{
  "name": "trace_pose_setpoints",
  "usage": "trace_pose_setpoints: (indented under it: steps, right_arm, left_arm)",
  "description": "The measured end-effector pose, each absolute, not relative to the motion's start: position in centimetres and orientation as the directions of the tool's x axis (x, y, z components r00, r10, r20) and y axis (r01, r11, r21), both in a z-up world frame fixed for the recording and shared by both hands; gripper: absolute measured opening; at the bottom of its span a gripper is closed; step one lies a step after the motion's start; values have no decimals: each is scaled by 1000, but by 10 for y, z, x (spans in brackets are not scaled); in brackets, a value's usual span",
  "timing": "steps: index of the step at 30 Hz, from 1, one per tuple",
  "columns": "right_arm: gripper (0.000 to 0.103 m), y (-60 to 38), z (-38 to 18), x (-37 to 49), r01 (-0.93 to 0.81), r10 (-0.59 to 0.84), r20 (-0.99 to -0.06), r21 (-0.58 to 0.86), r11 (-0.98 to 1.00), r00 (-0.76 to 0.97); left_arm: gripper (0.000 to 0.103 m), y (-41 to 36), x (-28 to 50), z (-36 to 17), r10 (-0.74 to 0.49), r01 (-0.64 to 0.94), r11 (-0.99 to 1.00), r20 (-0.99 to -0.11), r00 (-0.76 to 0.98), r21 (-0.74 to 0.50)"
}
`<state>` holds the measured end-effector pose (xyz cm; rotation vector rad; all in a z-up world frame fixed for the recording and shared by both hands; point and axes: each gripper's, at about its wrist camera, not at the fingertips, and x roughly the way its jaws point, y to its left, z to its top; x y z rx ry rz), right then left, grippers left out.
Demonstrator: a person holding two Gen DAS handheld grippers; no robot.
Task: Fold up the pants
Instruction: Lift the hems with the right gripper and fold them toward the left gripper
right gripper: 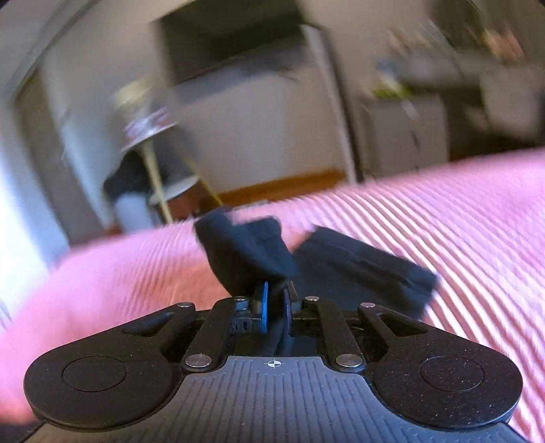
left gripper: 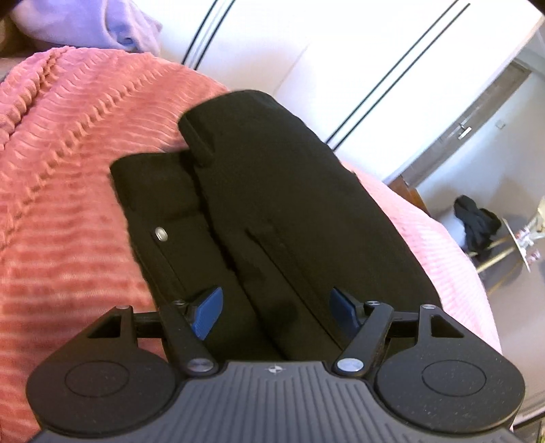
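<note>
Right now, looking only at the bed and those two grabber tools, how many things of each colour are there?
Black: 3, the pants, the left gripper and the right gripper.
Pink: 1, the ribbed bedspread.
Lilac: 1, a cloth at the bed's far edge.
Total: 5.

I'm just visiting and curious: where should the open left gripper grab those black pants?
Probably the near edge of the pants, straight ahead from the left gripper. Its jaws already straddle the raised fold there, and the right gripper holds another part.
</note>
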<state>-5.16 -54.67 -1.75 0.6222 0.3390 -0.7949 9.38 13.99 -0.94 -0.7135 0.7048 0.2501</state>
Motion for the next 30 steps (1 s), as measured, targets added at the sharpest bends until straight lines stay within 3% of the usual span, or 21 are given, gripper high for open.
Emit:
trace_pose_setpoints:
  steps: [4, 11, 13, 17, 22, 25, 27, 30]
  right_arm:
    - [17, -567, -42, -59, 754, -486, -577, 506, 418, 656]
    - [25, -582, -54, -66, 670, -405, -539, 659, 343, 738]
    - [25, -589, -60, -69, 631, -378, -518, 716, 300, 767]
    - [17, -587, -55, -62, 623, -381, -501, 694, 360, 777]
    - [12, -582, -39, -68, 621, -433, -461, 681, 387, 775]
    - [10, -592, -35, -84, 590, -473, -409, 731, 343, 781]
    - [10, -602, -38, -90, 605, -484, -431, 742, 290, 761]
    - [14, -609, -49, -82, 659, -452, -509, 698, 280, 732]
  left_arm:
    - [67, 155, 112, -19, -33, -456, 694, -656, 754, -558]
    - [65, 176, 135, -32, -38, -474, 636, -638, 769, -609]
    - [54, 177, 141, -31, -27, -478, 632, -634, 773, -610]
    - [19, 178, 135, -25, -24, -465, 623, -609, 793, -629]
    - [9, 180, 104, 6, -34, -381, 627, -513, 858, -679]
    - [9, 176, 76, 22, -33, -323, 654, -452, 891, -684]
    - [9, 173, 60, 14, -3, -349, 687, -484, 875, -637]
    - [12, 177, 57, -18, 14, -457, 674, -608, 794, -581]
